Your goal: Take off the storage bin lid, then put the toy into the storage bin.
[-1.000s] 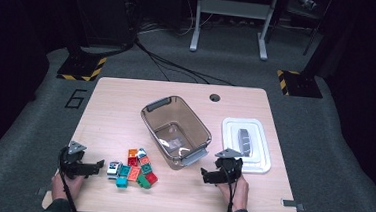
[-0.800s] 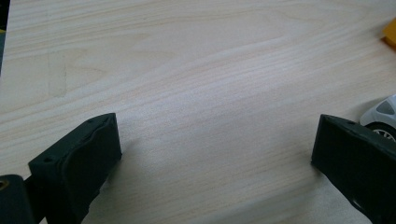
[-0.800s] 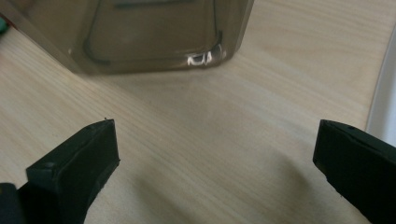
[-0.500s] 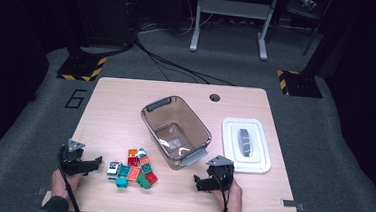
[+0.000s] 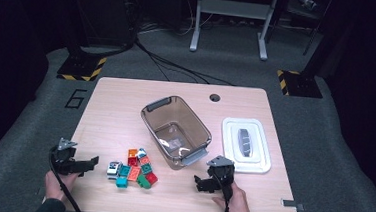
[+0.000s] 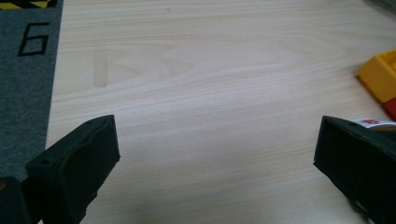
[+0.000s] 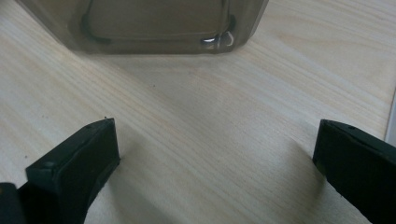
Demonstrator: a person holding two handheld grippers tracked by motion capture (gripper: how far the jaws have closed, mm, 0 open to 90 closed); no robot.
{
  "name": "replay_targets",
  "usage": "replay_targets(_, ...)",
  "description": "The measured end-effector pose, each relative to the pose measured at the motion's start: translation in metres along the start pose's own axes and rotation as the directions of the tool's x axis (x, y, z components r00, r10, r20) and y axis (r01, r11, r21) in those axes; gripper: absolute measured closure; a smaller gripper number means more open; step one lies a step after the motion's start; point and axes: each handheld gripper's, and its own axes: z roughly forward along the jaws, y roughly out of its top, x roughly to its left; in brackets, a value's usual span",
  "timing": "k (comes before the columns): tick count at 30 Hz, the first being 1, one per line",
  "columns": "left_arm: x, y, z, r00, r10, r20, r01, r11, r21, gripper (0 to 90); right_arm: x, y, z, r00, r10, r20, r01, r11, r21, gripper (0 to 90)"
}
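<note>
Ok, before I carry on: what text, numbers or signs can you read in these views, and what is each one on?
"6": black numeral on the grey floor mat, left of the table; it also shows in the left gripper view.
Yellow and black hazard stripes, no wording: on two floor plates behind the table.
White sticker with red marks on a toy block: too small to read.
Lid: no readable label.

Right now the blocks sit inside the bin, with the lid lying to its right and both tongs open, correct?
Not quite. The blocks lie on the table left of the bin, not in it, as the high view shows. The lid is to its right, and the left tongs and right tongs are open.
</note>
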Motion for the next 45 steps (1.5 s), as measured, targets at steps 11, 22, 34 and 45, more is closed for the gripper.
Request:
replay_targets(11, -0.023, 0.005, -0.015, 0.9998, -0.02, 0.0, 0.02, 0.9992, 0.033, 0.0, -0.002, -0.005, -0.004, 0.9998, -0.017, 0.004, 0.017, 1.0, -0.005, 0.0)
replay_targets(22, -0.054, 0.01, -0.021, 0.999, 0.028, 0.034, -0.029, 0.9994, 0.02, 0.1, -0.001, -0.003, -0.002, 0.9996, -0.024, -0.012, 0.024, 1.0, 0.0, 0.0)
replay_targets(34, -0.076, 0.005, -0.004, 0.9967, 0.077, 0.028, -0.078, 0.9944, 0.071, 1.4, -0.001, -0.002, -0.002, 0.9996, -0.026, -0.014, 0.026, 1.0, -0.003, 0.0)
replay_targets(45, -0.076, -0.002, 0.01, 0.9951, 0.089, 0.043, -0.094, 0.9891, 0.114, 15.7, -0.001, -0.002, -0.002, 0.9996, -0.027, -0.012, 0.027, 1.0, -0.002, 0.0)
